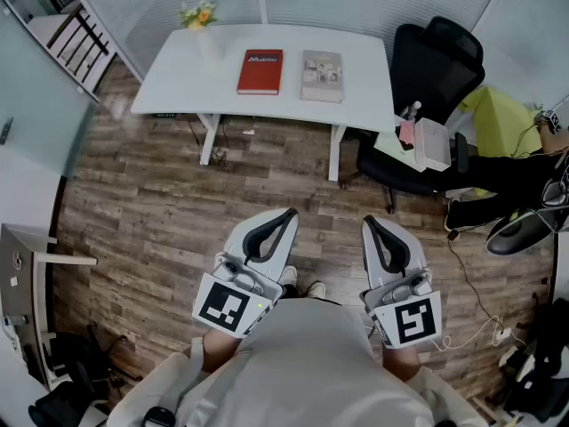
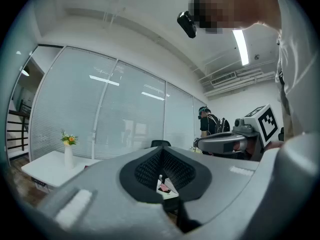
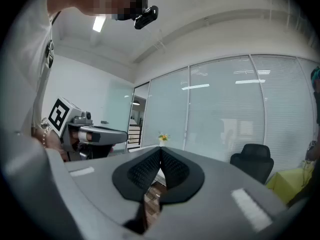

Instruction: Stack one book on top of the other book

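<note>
Here, red book (image 1: 260, 71) beside grey book (image 1: 322, 76), both flat, left tool (image 1: 288, 213), right tool (image 1: 369, 221), closed, empty.

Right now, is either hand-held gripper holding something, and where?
Nothing. The left hand-held gripper and right hand-held gripper are shut and empty; the red book and grey book lie on the table.

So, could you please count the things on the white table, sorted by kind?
books: 2, the red book and the grey book
vase with flowers: 1
total: 3
</note>
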